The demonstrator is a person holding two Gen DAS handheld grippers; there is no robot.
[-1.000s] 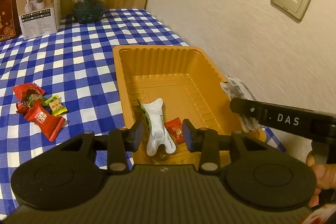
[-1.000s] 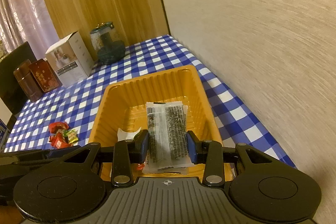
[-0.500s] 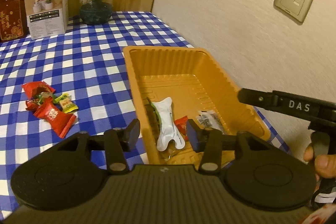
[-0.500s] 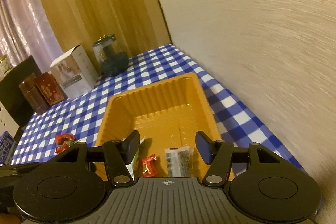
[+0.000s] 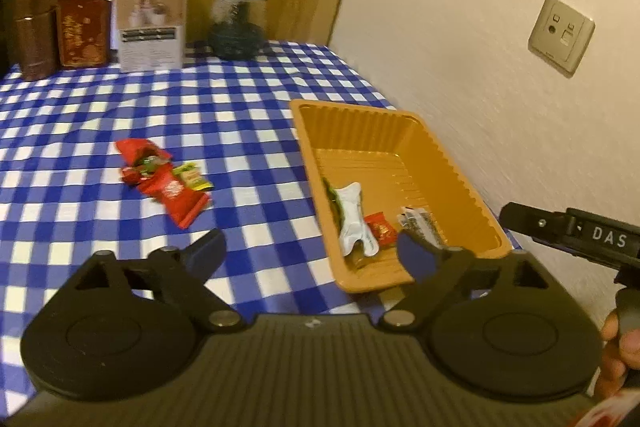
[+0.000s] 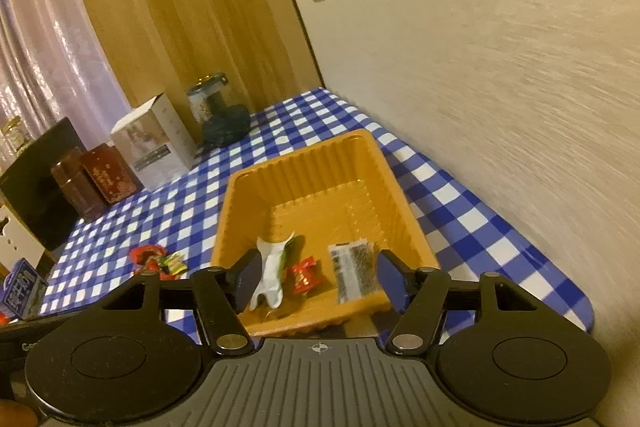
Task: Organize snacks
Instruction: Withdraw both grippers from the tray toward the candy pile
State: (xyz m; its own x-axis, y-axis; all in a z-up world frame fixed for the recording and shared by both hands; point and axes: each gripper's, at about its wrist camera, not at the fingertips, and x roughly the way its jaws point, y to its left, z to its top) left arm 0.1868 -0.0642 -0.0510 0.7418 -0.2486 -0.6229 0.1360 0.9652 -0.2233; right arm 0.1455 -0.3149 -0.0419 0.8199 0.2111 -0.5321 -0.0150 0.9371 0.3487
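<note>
Checked cloth [image 6: 460,211]: dark snack pkt [image 6: 354,271] in tray [image 6: 404,211], below opening right hand-held gripper [image 6: 316,277].

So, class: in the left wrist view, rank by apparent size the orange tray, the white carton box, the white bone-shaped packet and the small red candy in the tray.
1. Orange tray
2. White carton box, though farther away
3. White bone-shaped packet
4. Small red candy

The print on the white box [image 5: 151,21] is too blurred to read, and the glass jar [image 5: 239,21] beside it is smeared. In the snack pile [image 5: 164,179] the wrappers overlap, their labels illegible. The left gripper's finger [image 5: 416,255] covers the seaweed packet's [image 5: 420,223] near end. A hand [image 5: 618,351] is cut off at the picture's right edge.
</note>
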